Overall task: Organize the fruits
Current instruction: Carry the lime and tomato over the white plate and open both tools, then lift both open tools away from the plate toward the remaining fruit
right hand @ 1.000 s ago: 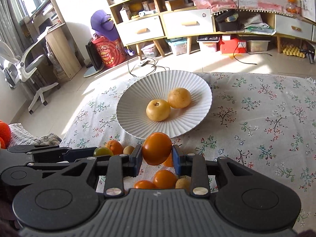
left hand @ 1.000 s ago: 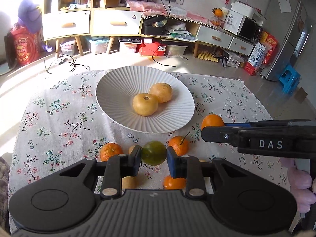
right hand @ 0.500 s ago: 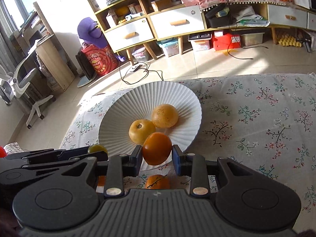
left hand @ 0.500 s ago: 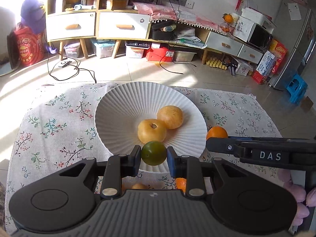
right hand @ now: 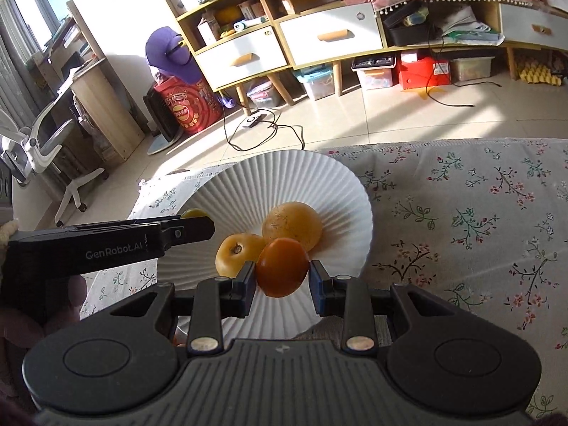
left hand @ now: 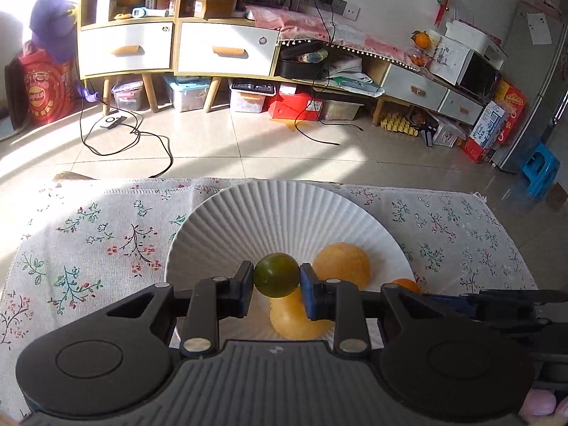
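A white ribbed plate (left hand: 284,213) (right hand: 284,177) sits on the floral tablecloth with two yellow fruits (left hand: 340,262) (right hand: 293,225) in it. My left gripper (left hand: 277,280) is shut on a green fruit (left hand: 276,274) and holds it above the plate's near half. My right gripper (right hand: 282,273) is shut on an orange fruit (right hand: 282,266), held above the plate beside the yellow fruits. The left gripper (right hand: 184,229) shows from the side in the right wrist view, with the green fruit (right hand: 193,212) at its tip. The orange fruit (left hand: 406,285) also shows in the left wrist view.
The floral tablecloth (left hand: 88,241) (right hand: 479,213) covers the table around the plate; its far edge runs just behind the plate. Beyond lie tiled floor, cables (left hand: 135,142), cabinets (left hand: 177,42) and an office chair (right hand: 42,142).
Both grippers have moved forward with their fruits, from above the loose fruits at the table's near side to above the plate. The loose fruits have dropped out of view.
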`<action>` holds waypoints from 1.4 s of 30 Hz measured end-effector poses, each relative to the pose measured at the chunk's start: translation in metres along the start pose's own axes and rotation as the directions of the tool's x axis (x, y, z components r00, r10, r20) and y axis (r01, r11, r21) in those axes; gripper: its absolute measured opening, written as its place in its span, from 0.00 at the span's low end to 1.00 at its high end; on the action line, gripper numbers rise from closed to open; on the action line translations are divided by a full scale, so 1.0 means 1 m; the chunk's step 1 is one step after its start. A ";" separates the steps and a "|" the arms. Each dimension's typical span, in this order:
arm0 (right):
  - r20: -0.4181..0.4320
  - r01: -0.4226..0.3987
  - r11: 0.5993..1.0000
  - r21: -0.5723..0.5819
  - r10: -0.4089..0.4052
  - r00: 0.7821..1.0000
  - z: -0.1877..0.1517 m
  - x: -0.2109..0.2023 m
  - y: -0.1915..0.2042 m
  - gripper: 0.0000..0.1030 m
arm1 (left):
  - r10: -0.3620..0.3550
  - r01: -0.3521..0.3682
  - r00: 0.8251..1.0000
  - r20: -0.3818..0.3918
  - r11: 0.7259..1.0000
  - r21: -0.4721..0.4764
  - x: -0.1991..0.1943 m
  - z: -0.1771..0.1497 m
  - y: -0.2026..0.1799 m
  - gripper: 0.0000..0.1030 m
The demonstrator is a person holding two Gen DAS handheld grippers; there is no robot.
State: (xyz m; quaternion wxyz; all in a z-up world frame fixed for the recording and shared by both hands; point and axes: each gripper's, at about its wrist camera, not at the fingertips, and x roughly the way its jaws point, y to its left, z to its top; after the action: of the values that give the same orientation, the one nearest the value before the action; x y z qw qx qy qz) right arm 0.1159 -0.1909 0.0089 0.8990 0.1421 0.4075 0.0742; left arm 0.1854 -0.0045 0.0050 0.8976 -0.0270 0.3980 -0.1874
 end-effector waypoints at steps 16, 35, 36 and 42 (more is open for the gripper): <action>-0.011 0.049 0.995 -0.090 -0.050 0.999 0.003 0.024 0.002 0.27 | -0.051 0.049 0.998 -0.031 0.997 -0.066 0.031 0.005 0.012 0.15; 0.003 0.038 0.996 -0.076 -0.038 0.999 0.007 0.019 0.004 0.34 | -0.041 0.041 0.999 -0.022 0.999 -0.013 0.024 0.006 0.007 0.34; 0.007 0.038 0.996 -0.076 -0.038 0.999 0.008 0.018 0.004 0.37 | -0.045 0.044 0.999 -0.023 0.999 -0.013 0.022 0.006 0.007 0.38; 0.027 0.042 0.997 -0.065 -0.040 0.999 0.007 0.003 0.005 0.49 | -0.027 0.027 1.000 -0.011 1.000 0.011 0.003 -0.001 0.004 0.53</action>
State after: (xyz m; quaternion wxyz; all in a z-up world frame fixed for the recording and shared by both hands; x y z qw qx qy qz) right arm 0.1230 -0.1865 0.0126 0.9098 0.1048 0.3960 0.0671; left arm 0.1877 -0.0021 0.0019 0.8930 -0.0266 0.4015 -0.2017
